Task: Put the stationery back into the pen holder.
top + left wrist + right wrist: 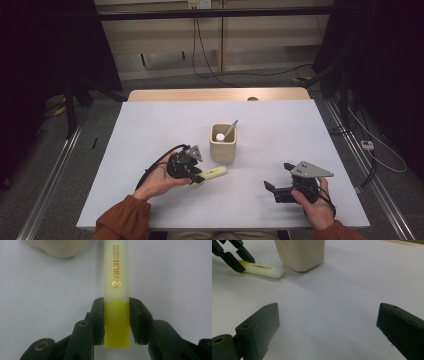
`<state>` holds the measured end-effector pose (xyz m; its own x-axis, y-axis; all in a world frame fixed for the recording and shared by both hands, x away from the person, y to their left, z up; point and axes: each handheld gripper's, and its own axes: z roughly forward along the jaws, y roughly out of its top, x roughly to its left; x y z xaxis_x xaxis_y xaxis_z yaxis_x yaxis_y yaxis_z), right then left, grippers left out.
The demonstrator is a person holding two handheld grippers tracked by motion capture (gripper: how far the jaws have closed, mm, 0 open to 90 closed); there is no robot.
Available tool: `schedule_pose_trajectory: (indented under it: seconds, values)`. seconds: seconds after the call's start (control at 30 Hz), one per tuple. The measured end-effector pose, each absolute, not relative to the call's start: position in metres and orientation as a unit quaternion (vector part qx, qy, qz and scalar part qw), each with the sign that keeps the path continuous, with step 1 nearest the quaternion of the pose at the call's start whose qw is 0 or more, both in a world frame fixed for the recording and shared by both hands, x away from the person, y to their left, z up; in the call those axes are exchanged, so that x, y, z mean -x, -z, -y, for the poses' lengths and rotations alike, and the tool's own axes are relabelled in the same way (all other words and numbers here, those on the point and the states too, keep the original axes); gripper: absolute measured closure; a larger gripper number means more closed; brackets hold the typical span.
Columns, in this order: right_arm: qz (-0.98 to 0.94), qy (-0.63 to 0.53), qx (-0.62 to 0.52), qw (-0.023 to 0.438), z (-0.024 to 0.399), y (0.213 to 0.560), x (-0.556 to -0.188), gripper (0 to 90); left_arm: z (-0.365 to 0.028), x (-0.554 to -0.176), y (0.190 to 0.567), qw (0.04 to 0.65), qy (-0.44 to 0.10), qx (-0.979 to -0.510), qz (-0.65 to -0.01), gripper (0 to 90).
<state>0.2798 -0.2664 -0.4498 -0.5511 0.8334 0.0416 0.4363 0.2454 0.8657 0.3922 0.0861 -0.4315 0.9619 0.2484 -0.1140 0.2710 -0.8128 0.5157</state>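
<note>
A pale yellow highlighter (214, 173) lies flat on the white table (165, 125), just in front of a cream square cup (223, 143). My left gripper (197, 177) is shut on its bright yellow end. In the left gripper view both black pads (98, 315) press the sides of the highlighter (117, 277), which points away toward the cup (57, 247). My right gripper (276, 176) rests at the table's front right, open, with nothing between its jaws. In the right gripper view, the right gripper (327, 322) looks across at the highlighter (265, 270) and the cup (299, 252).
The cup holds a grey pen (230, 128) leaning to the right and a white round-topped item (220, 136). Bare white tabletop stretches between the two hands. A wooden strip (215, 94) runs along the table's far edge.
</note>
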Motion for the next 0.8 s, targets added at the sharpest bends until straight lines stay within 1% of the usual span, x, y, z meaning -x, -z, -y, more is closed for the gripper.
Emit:
schedule_pose_trajectory:
  seconds: [0.5,0.6,0.63,0.77,0.8]
  values:
    - [-0.758,-0.45,-0.417,0.221,0.266,0.45,-0.279,4.5,-0.09,-0.381,0.418,0.304,0.038,-0.942,-0.138,67.3]
    - [-0.76,-0.45,-0.413,0.221,0.264,0.45,-0.279,4.4,-0.089,-0.378,0.416,0.311,0.05,-0.94,-0.132,67.3]
    - [-0.761,-0.45,-0.412,0.22,0.264,0.45,-0.279,4.4,-0.089,-0.377,0.415,0.307,0.044,-0.941,-0.133,67.3]
    - [-0.765,-0.451,-0.405,0.22,0.262,0.45,-0.278,4.4,-0.087,-0.375,0.413,0.313,0.056,-0.939,-0.134,67.3]
    - [-0.766,-0.451,-0.401,0.221,0.261,0.45,-0.278,4.5,-0.087,-0.374,0.411,0.299,0.043,-0.944,-0.135,67.2]
